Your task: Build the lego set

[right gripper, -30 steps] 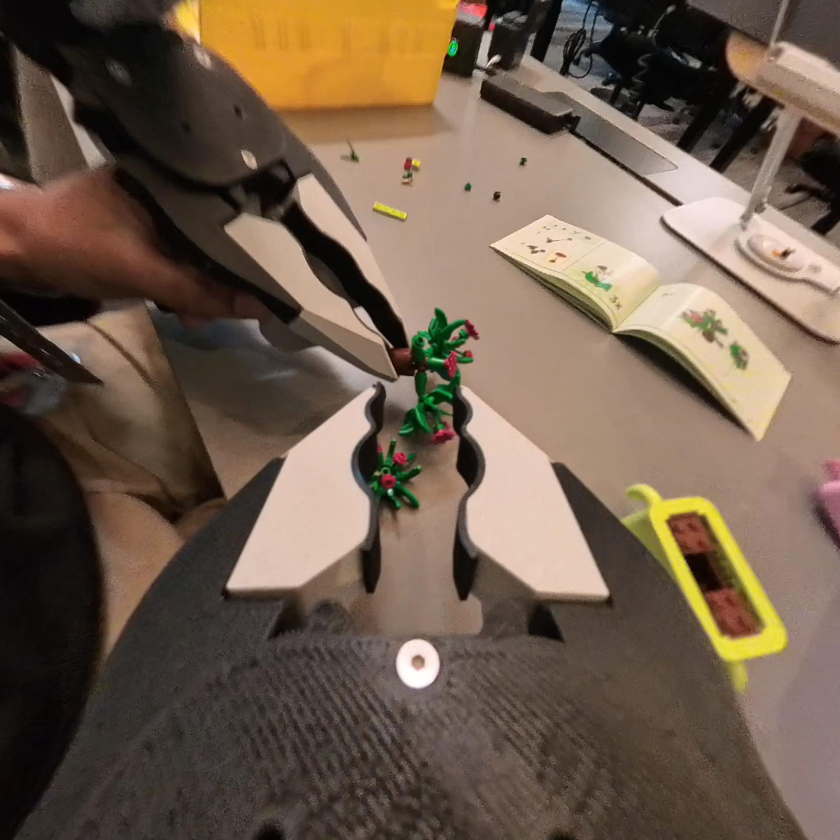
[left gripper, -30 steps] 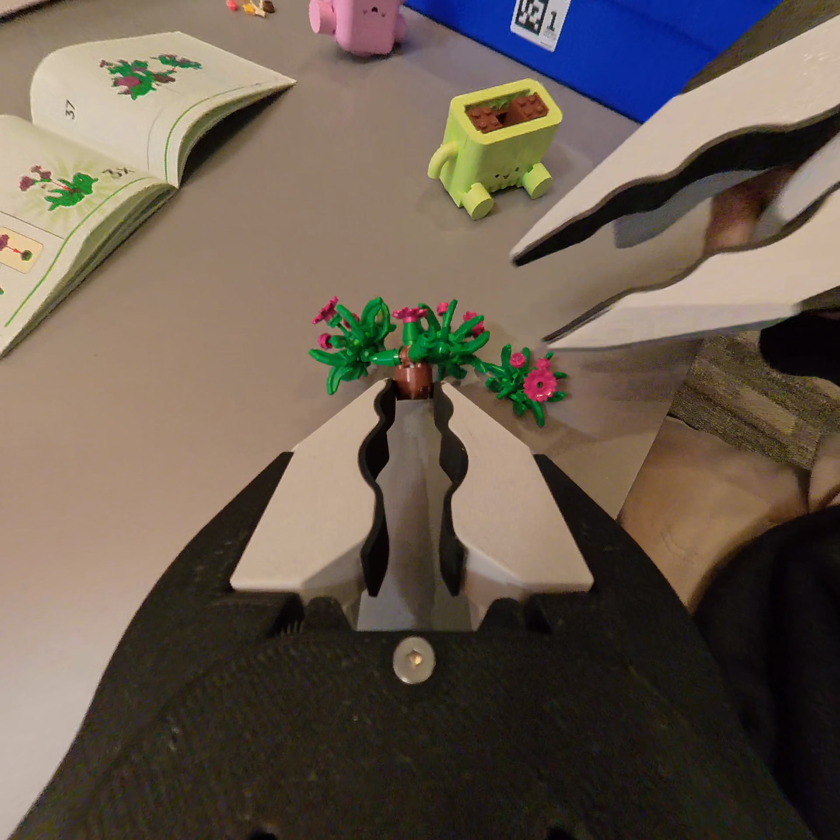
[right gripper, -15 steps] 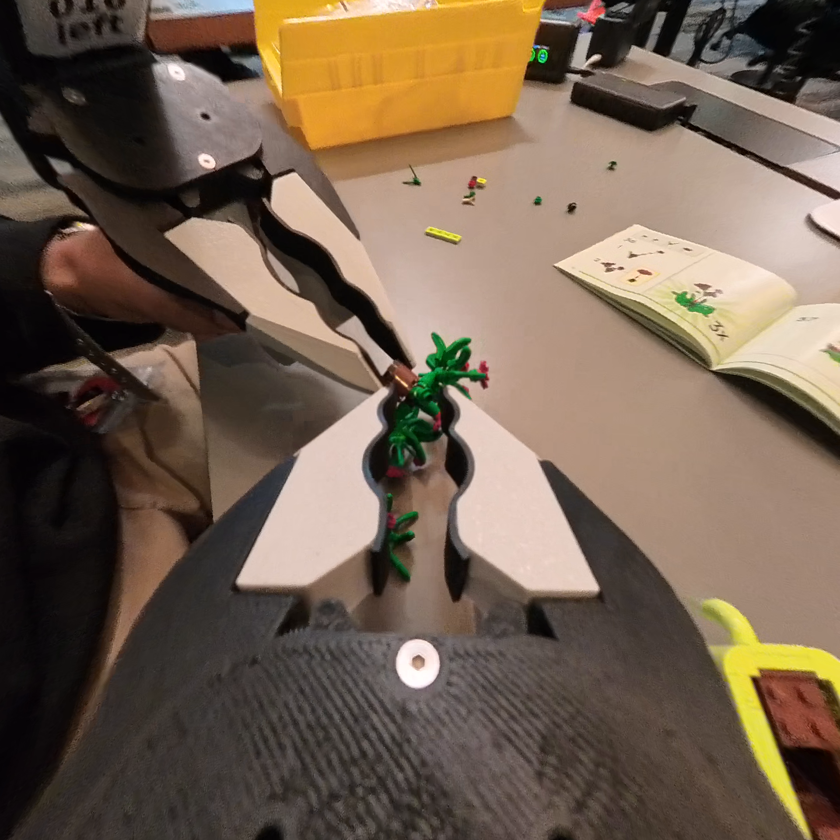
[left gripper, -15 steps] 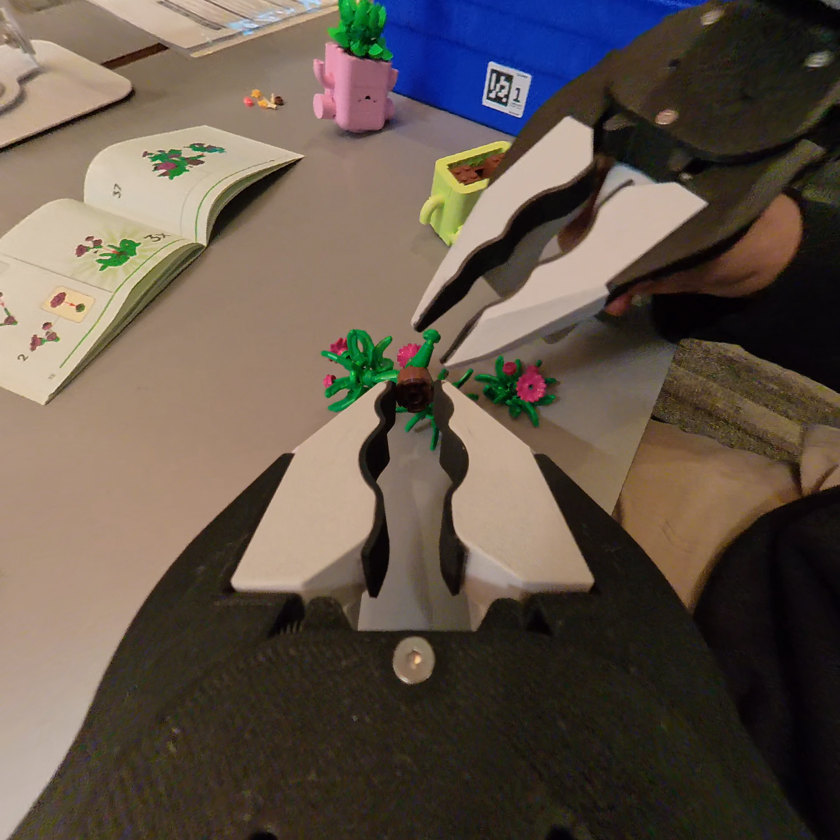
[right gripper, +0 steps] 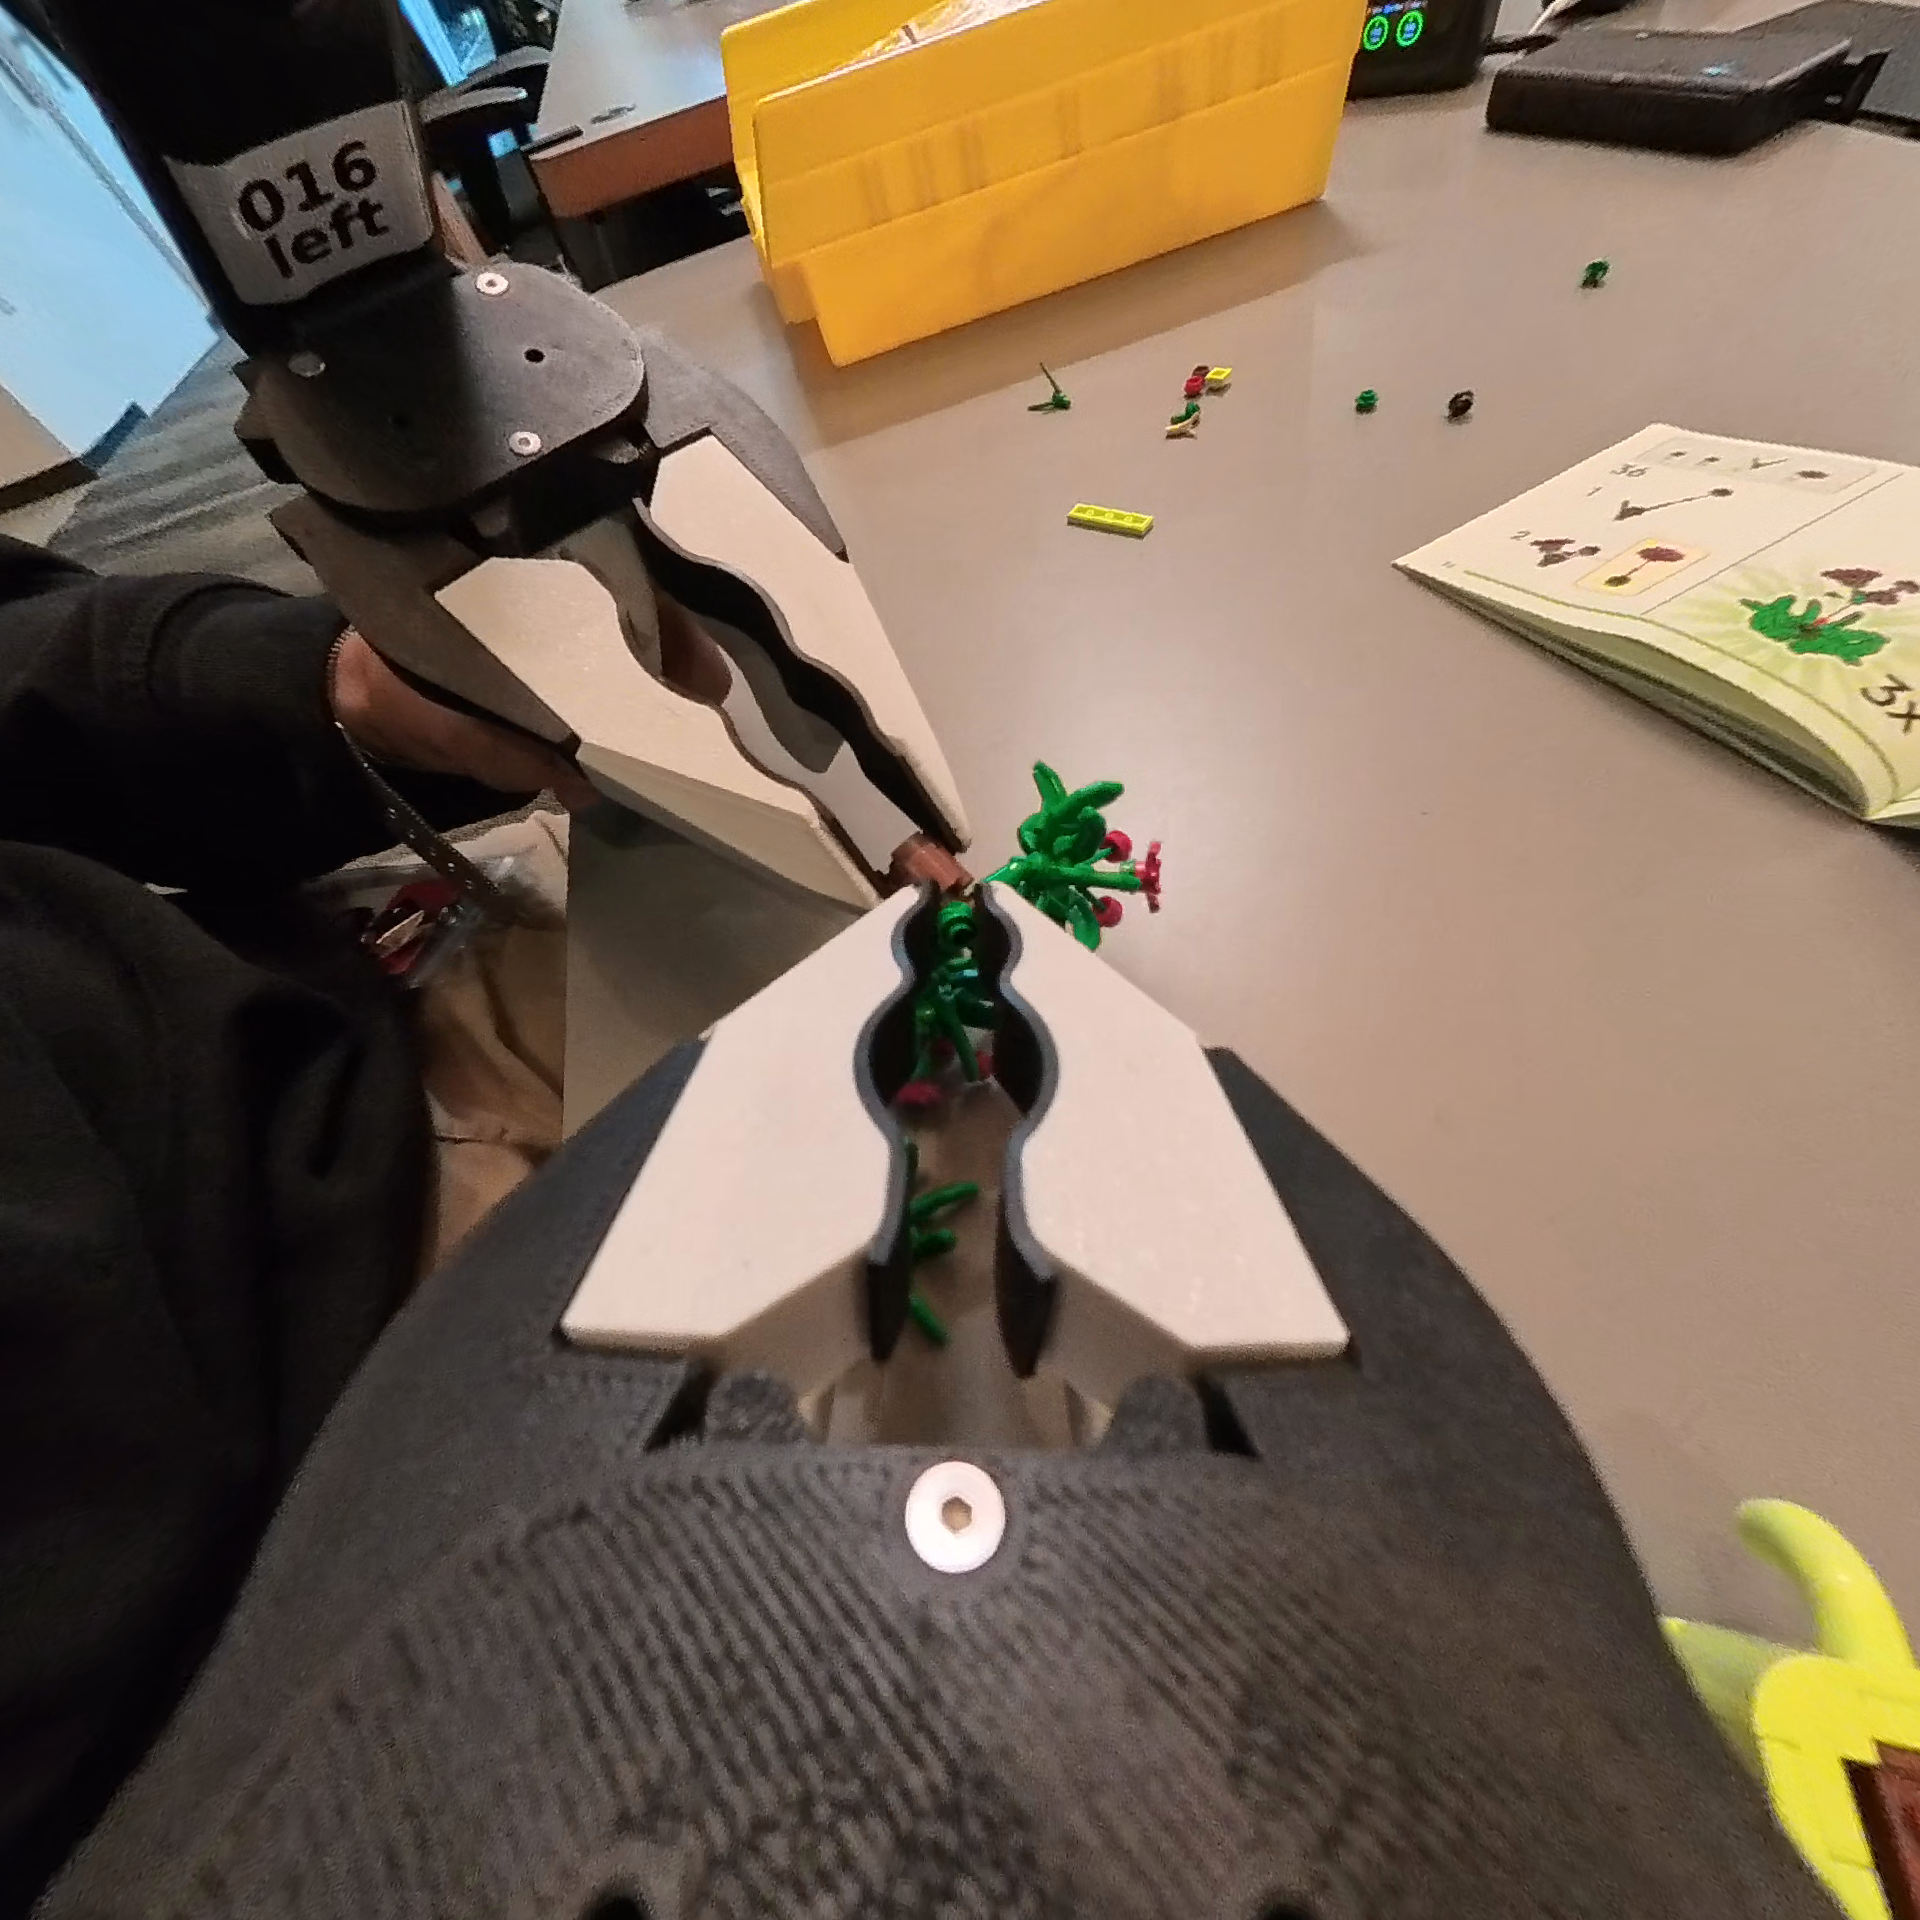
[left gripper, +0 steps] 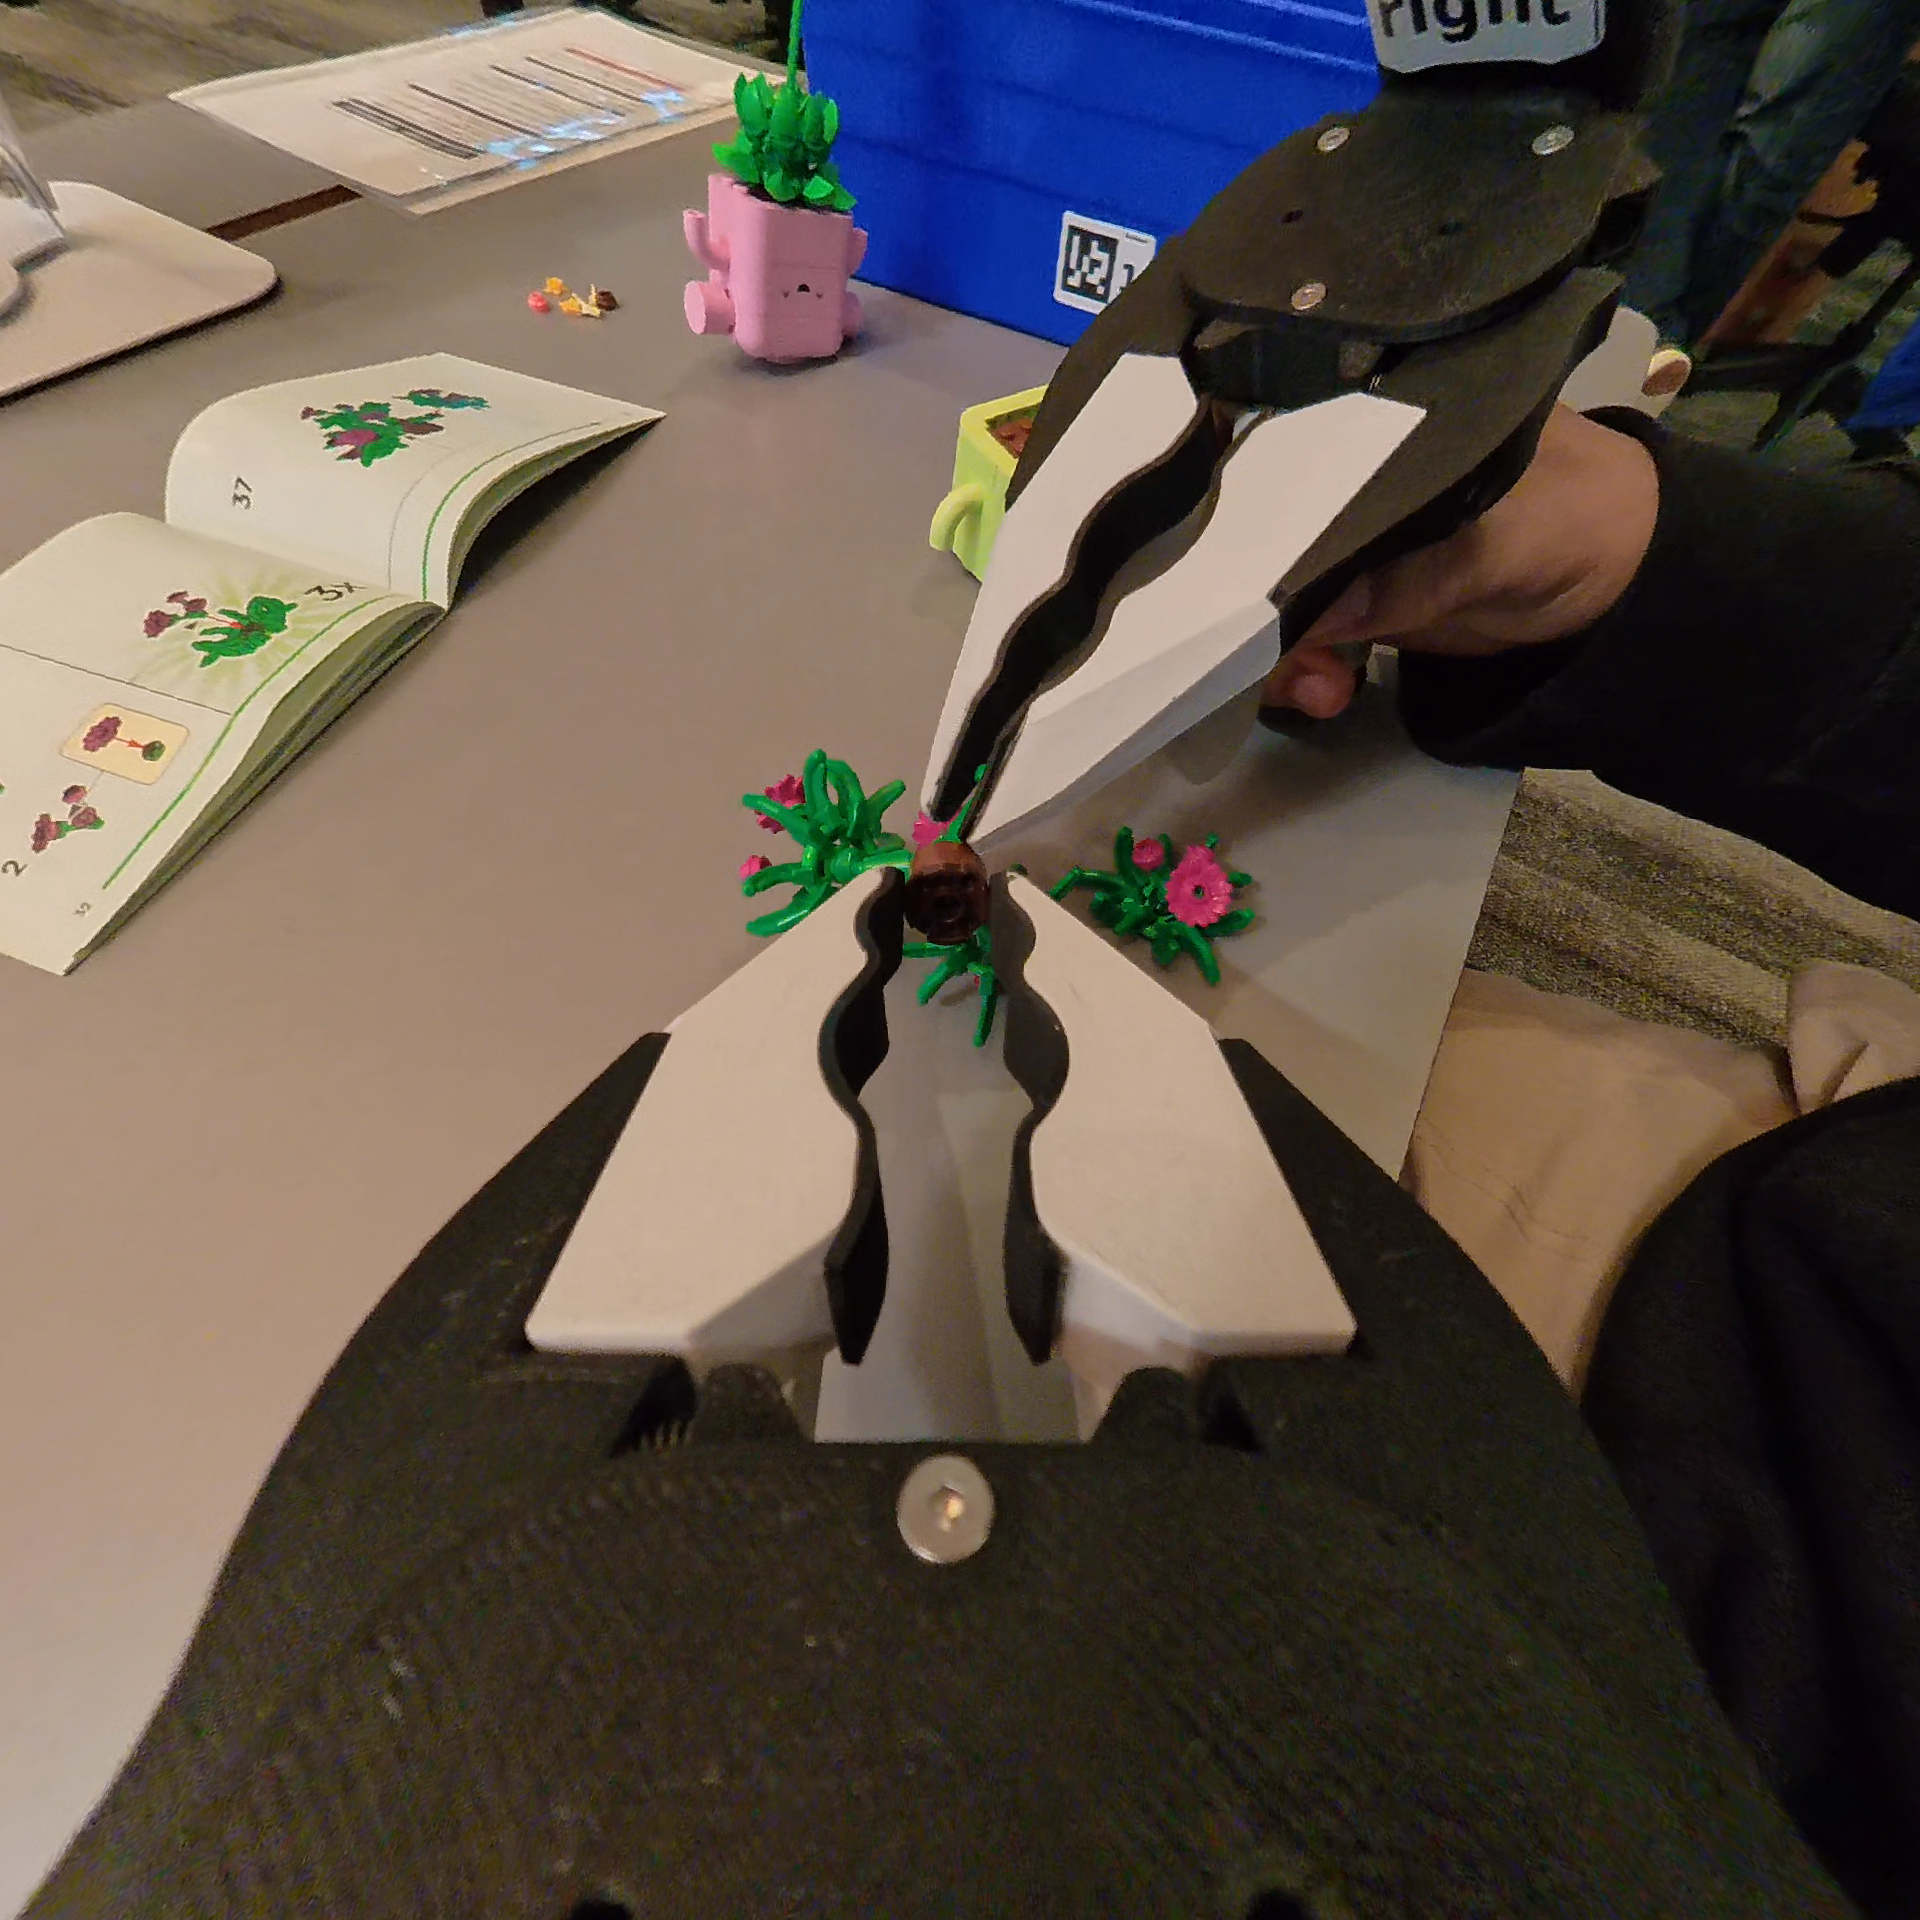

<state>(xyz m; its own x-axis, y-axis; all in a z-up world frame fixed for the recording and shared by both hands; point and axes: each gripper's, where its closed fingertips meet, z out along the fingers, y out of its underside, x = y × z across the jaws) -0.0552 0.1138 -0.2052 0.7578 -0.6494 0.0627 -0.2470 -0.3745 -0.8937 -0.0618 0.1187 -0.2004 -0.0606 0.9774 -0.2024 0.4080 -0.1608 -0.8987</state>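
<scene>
My left gripper (left gripper: 943, 883) is shut on the brown round base (left gripper: 943, 902) of a green lego plant with pink flowers (left gripper: 821, 842), held just above the grey table (left gripper: 520, 935). My right gripper (left gripper: 956, 816) reaches in from the upper right, its tips closed on a green stem of the plant right above the base. In the right wrist view, my right gripper (right gripper: 951, 896) pinches the stem (right gripper: 954, 927). The left gripper (right gripper: 935, 847) holds the brown base (right gripper: 928, 858) against its tips. A leafy branch (right gripper: 1075, 852) sticks out to the right.
A loose flower cluster (left gripper: 1169, 899) lies on the table beside the grippers. A lime pot (left gripper: 987, 468), a pink pot with a plant (left gripper: 779, 270), a blue bin (left gripper: 1039, 125) and an open booklet (left gripper: 312, 551) stand behind. A yellow bin (right gripper: 1039, 156) and small loose pieces (right gripper: 1195, 395) lie farther off. The tips of both grippers are at nearly the same place.
The right gripper came down from the upper right and closed its tips on the plant's stem. The left gripper tilted the plant, so the brown base now faces its camera.
</scene>
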